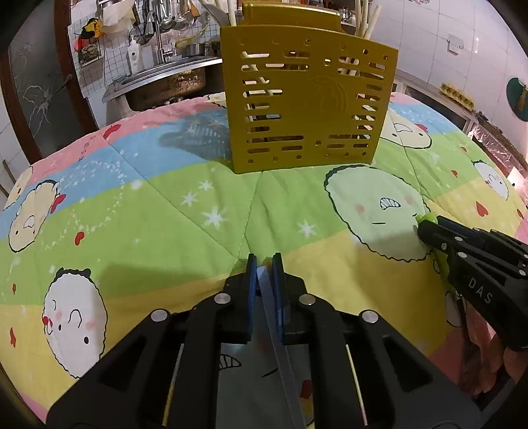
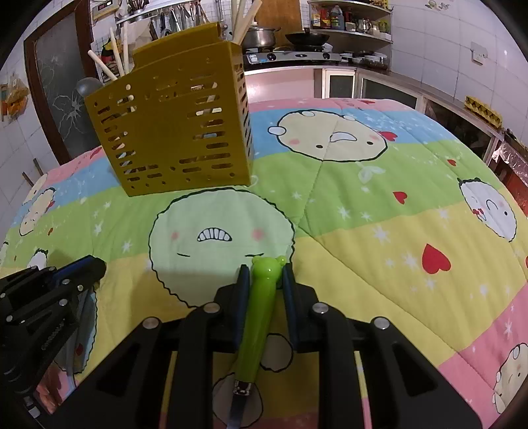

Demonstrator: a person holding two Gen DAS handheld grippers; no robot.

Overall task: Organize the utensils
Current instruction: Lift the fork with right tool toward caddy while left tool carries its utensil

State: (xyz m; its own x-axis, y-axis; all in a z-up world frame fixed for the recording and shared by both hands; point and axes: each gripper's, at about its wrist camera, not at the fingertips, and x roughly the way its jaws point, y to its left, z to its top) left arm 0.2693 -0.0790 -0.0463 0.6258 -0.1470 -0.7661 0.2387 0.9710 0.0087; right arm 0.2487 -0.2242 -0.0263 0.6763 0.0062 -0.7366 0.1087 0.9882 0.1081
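A yellow slotted utensil holder stands upright on the quilt, with pale chopsticks sticking out; it also shows in the right wrist view. My left gripper is shut on a flat metal utensil handle that runs back under the camera. My right gripper is shut on a green frog-headed utensil handle, whose metal end points back toward me. The right gripper shows at the right of the left wrist view, and the left gripper at the left of the right wrist view.
A cartoon-print quilt covers the table. Behind it are a steel sink with hanging ladles, a stove with pots, shelves and tiled walls. A dark door stands at the left.
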